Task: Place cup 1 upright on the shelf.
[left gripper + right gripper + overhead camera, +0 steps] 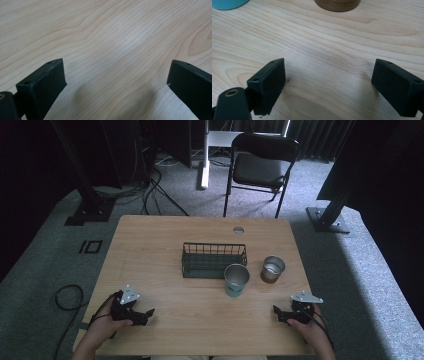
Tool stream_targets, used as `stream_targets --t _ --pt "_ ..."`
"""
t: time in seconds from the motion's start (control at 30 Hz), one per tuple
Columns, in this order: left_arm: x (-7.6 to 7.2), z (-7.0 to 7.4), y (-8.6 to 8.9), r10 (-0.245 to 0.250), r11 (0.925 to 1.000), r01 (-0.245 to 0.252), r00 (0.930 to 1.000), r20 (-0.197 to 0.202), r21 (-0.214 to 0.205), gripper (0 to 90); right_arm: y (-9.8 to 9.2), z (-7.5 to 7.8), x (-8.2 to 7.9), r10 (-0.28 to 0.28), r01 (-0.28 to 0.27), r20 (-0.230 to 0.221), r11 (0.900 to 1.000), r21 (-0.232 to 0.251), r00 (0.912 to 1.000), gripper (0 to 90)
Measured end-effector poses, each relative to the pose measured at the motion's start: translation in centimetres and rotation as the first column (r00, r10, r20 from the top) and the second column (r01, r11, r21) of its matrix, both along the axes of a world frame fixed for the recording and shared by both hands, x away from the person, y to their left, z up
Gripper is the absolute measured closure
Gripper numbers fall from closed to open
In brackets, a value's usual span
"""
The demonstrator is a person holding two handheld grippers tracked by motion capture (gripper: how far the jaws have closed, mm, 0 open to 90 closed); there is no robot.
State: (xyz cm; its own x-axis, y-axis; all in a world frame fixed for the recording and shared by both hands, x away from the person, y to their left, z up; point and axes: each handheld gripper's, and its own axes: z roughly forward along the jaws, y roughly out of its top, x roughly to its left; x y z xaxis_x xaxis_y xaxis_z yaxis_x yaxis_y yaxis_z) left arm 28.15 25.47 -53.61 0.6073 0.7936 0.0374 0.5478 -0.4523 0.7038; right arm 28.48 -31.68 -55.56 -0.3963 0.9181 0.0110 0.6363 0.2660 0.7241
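Both spread wide, holding nothing: left gripper [145, 312] at seven o'clock, right gripper [278, 312] at five. Nearest: teal cup [236, 280] and brown cup [272, 269], centre-right by wire basket [214, 260]. Probably light, stiff, slick; best pinched across the rim.

- The person's left hand [102, 326] came in from the bottom edge and gripped the black two-jaw left gripper [148, 314], which carried a grey three-cornered plate on top.
- Its jaws stood wide apart, pointing right, low over the surface.
- The right hand [311, 330] held the matching black right gripper [278, 312], its jaws likewise spread wide and pointing left.
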Motion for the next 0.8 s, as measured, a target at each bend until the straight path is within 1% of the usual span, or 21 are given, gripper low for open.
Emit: stream_targets --t 0.03,0.13,0.17,0.2,0.33,0.57,0.7,0.8 --pt "0.0 0.0 0.0 0.000 1.0000 0.000 1.0000 0.000 0.000 2.5 0.0 0.0 0.0 0.000 0.000 0.000 1.0000 0.000 1.0000 11.6" --pt "0.1 0.2 -0.5 -0.013 0.9996 0.014 0.9999 0.011 -0.023 2.5 0.0 0.0 0.0 0.000 0.000 0.000 1.0000 0.000 1.0000 11.6" --pt "0.1 0.2 -0.7 -0.019 0.9996 0.019 0.9997 0.014 -0.023 2.5 0.0 0.0 0.0 0.000 0.000 0.000 1.0000 0.000 1.0000 11.6" --pt "0.2 0.3 -0.9 -0.022 0.9993 0.022 0.9996 0.017 -0.031 2.5 0.0 0.0 0.0 0.000 0.000 0.000 1.0000 0.000 1.0000 11.7" --pt "0.2 0.4 -1.5 -0.034 0.9992 0.034 0.9991 0.027 -0.018 2.5 0.0 0.0 0.0 0.000 0.000 0.000 1.0000 0.000 1.0000 11.6" --pt "0.2 1.2 -2.9 -0.065 0.9971 0.067 0.9962 0.058 -0.038 2.5 0.0 0.0 0.0 0.000 0.000 0.000 1.0000 0.000 1.0000 11.6" --pt "0.3 1.4 -3.6 -0.086 0.9952 0.089 0.9942 0.064 -0.042 2.5 0.0 0.0 0.0 0.000 0.000 0.000 1.0000 0.000 1.0000 11.6" --pt "0.4 1.6 -4.1 -0.099 0.9942 0.101 0.9925 0.072 -0.034 2.5 0.0 0.0 0.0 0.000 0.000 0.000 1.0000 0.000 1.0000 11.6"
